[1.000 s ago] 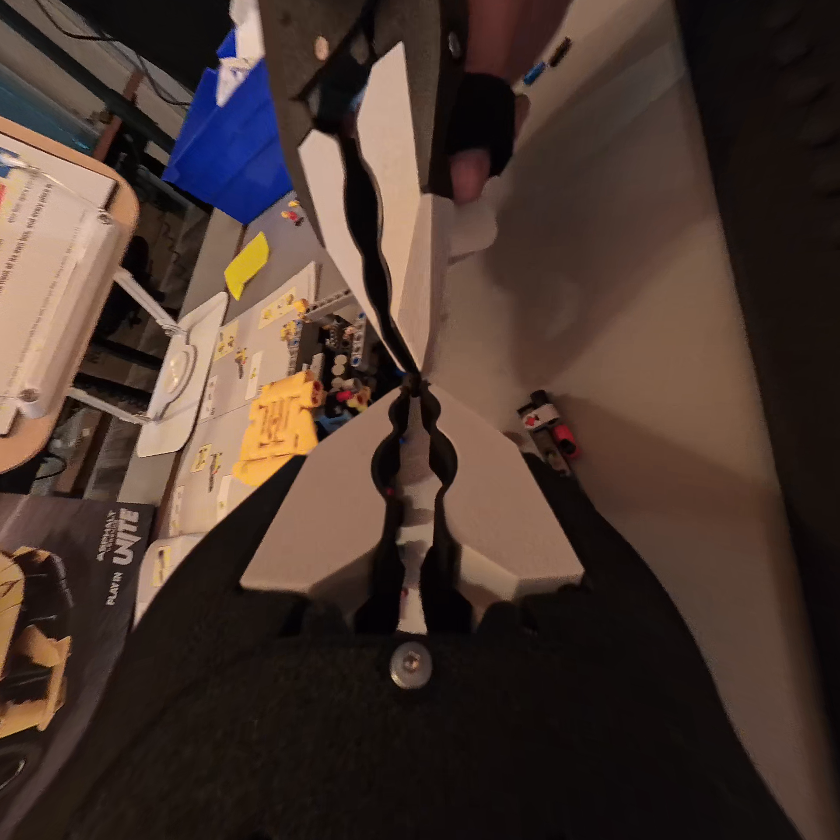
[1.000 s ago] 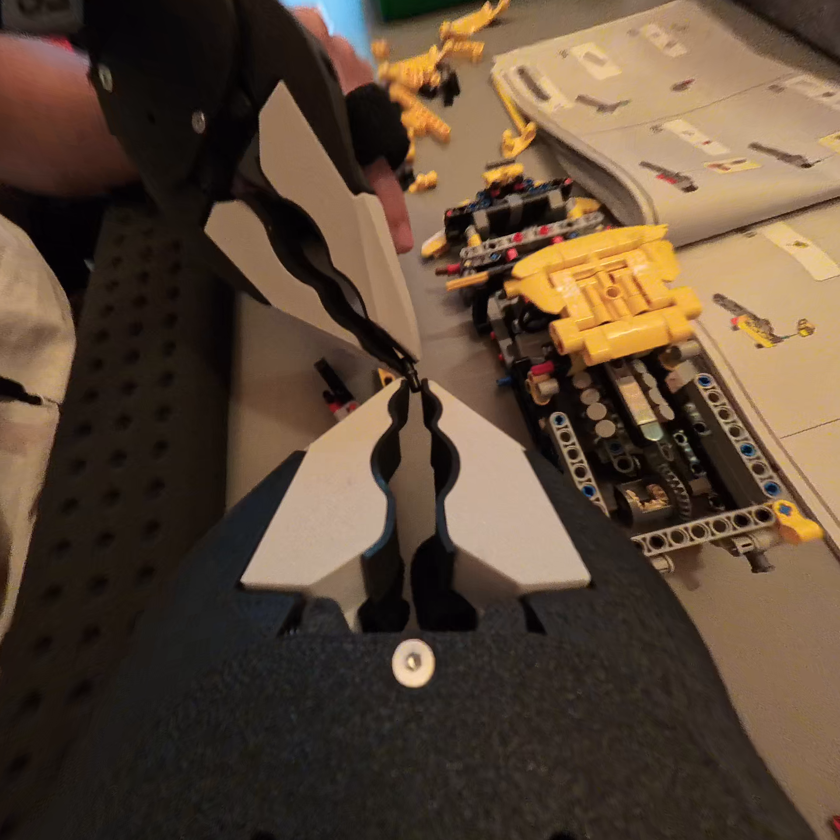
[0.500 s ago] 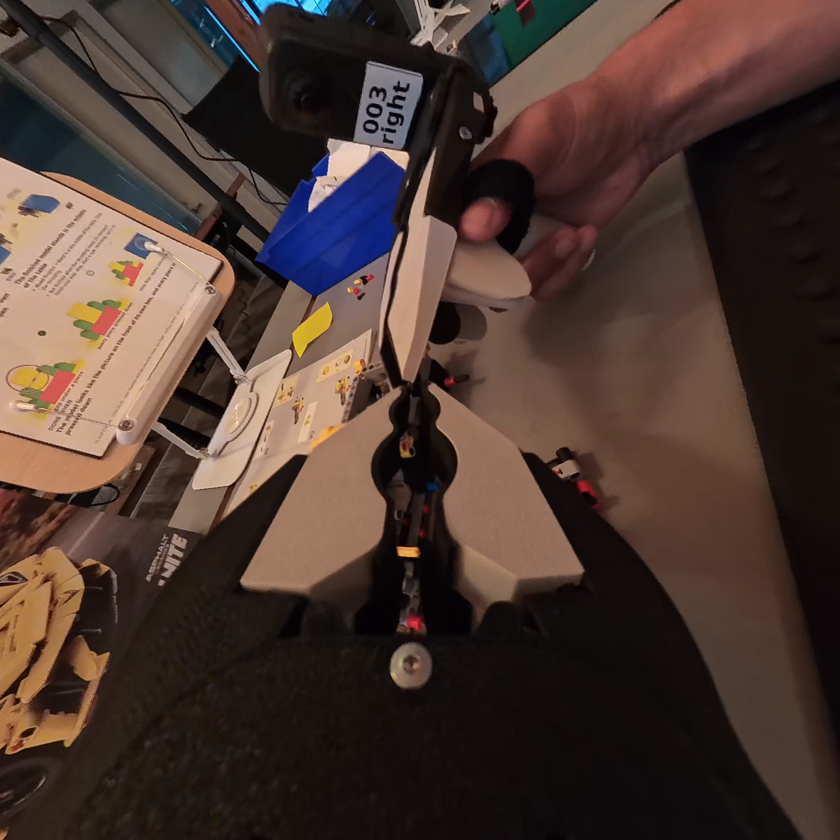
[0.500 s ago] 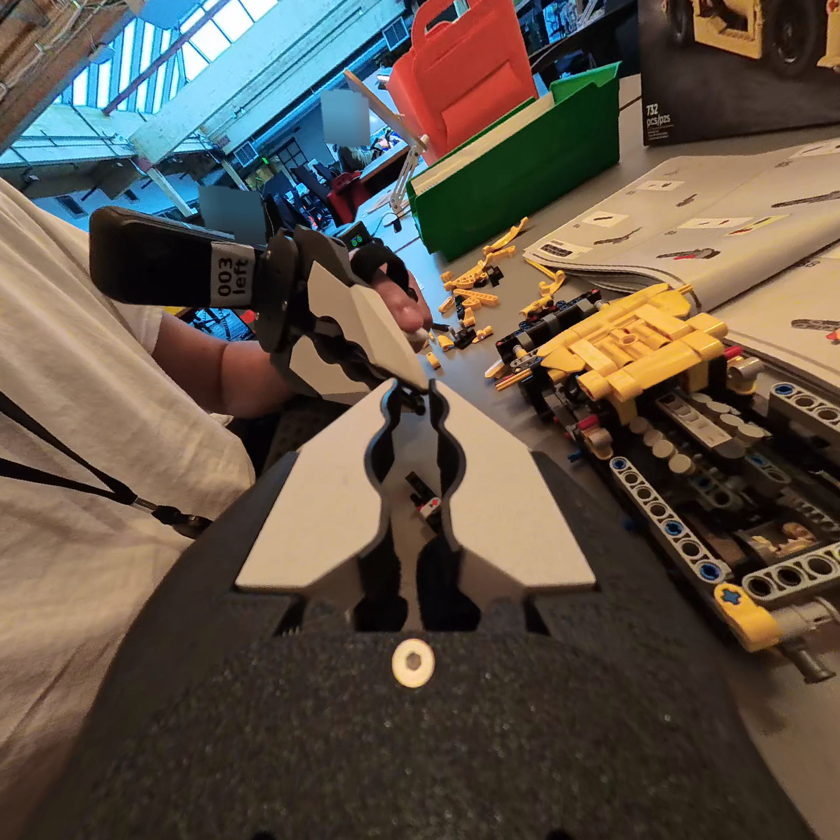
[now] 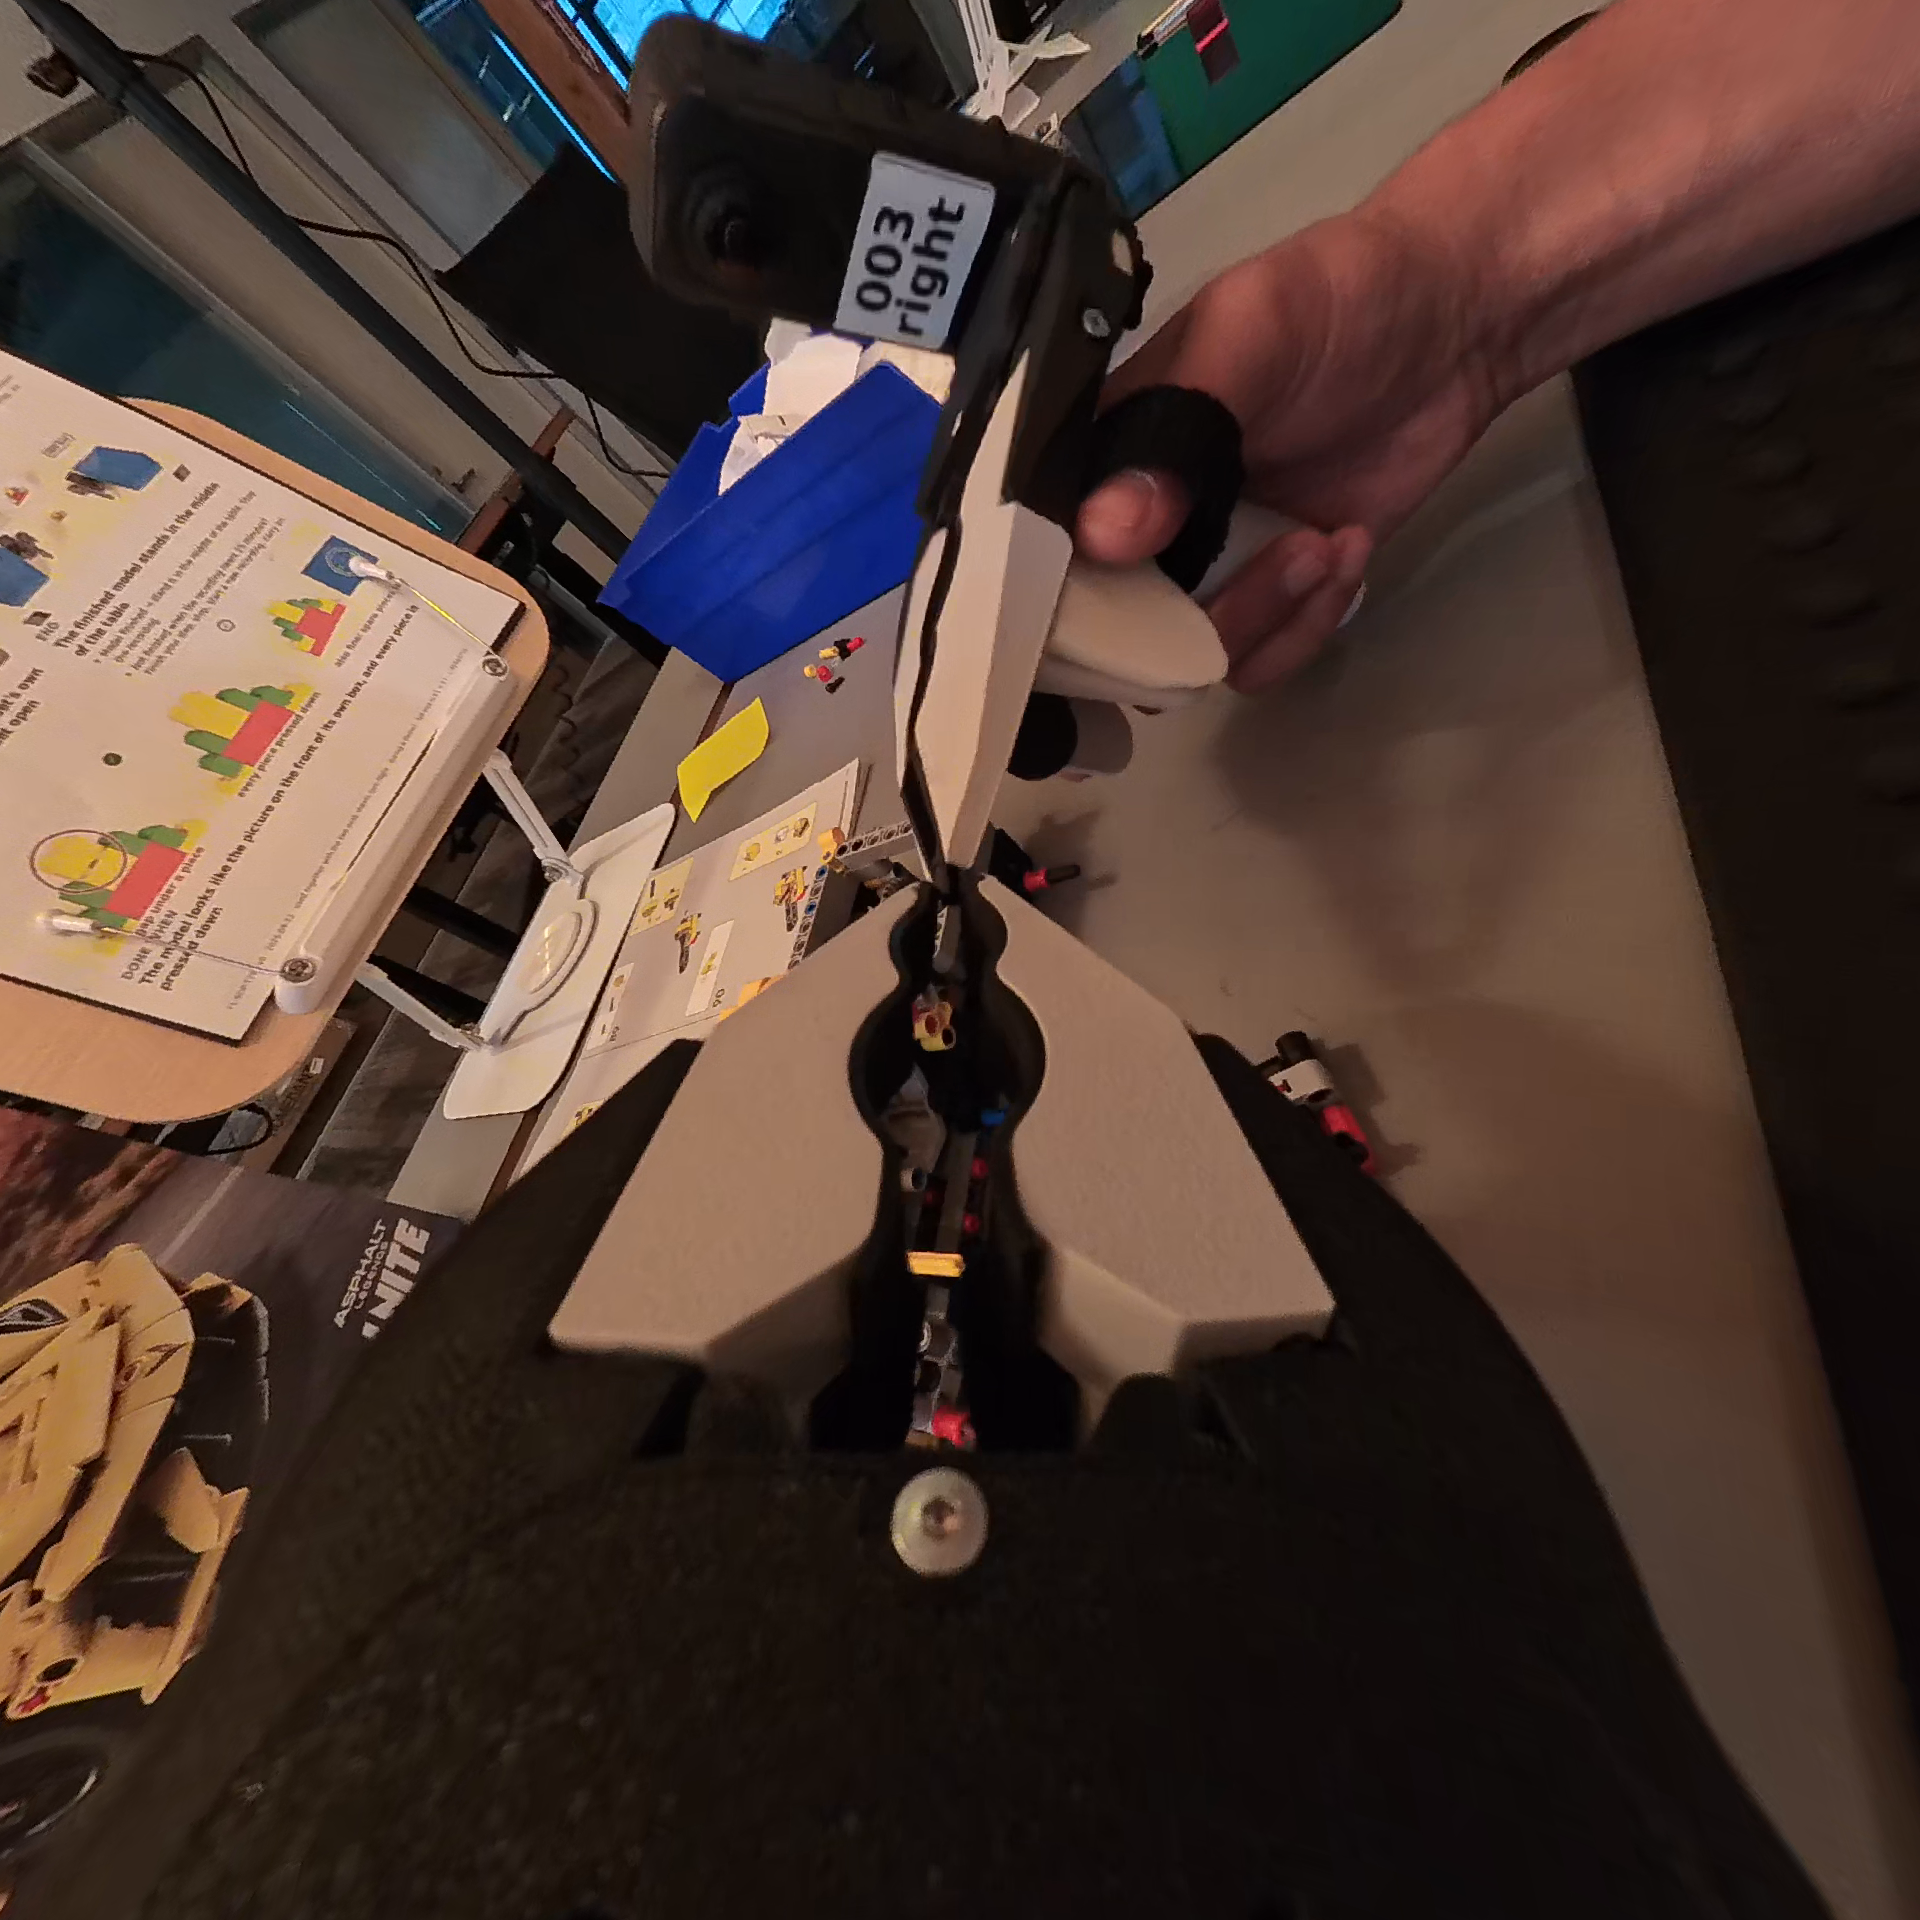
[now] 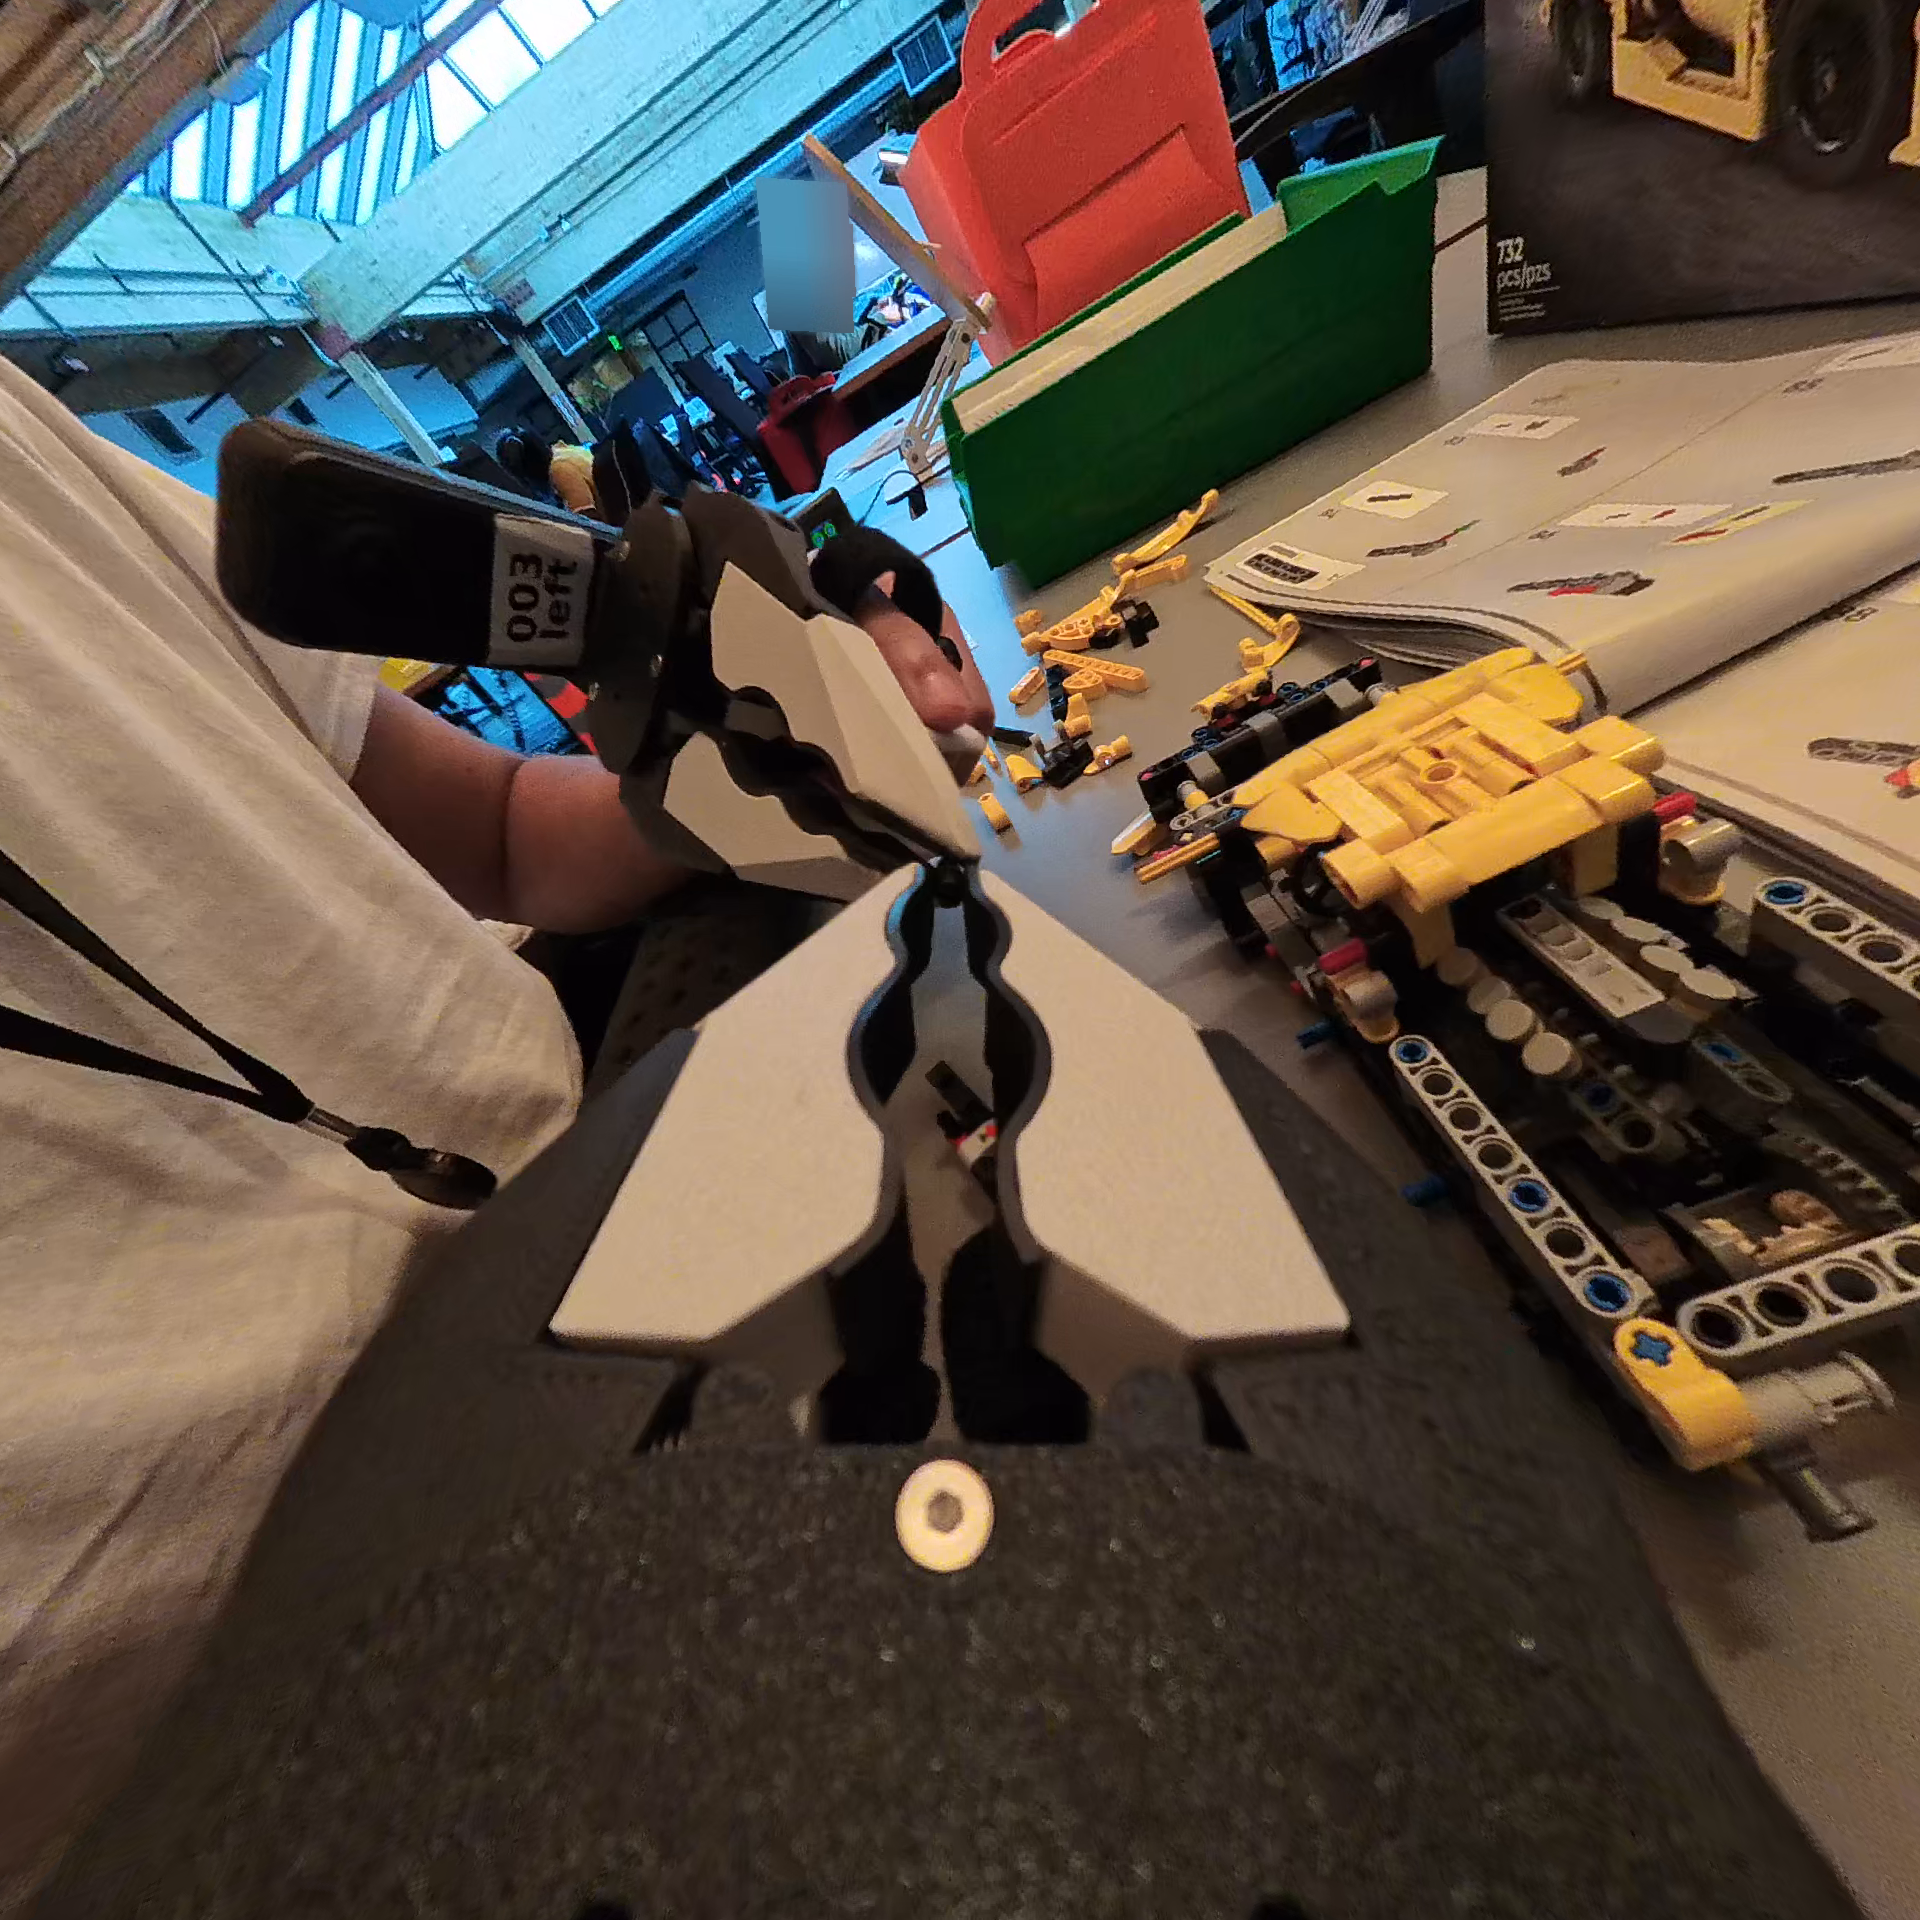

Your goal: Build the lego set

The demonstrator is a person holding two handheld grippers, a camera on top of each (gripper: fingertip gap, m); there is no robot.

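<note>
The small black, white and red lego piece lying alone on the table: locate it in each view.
Left wrist view: small lego piece, on the table right of the left gripper.
Right wrist view: seen through the gap between the right gripper fingers, at.
Shared landmark: the instruction booklet.

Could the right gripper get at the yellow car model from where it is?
Probably yes: the right gripper meets the left gripper tip to tip, but the yellow car model lies alongside on open table, nothing between.
</note>
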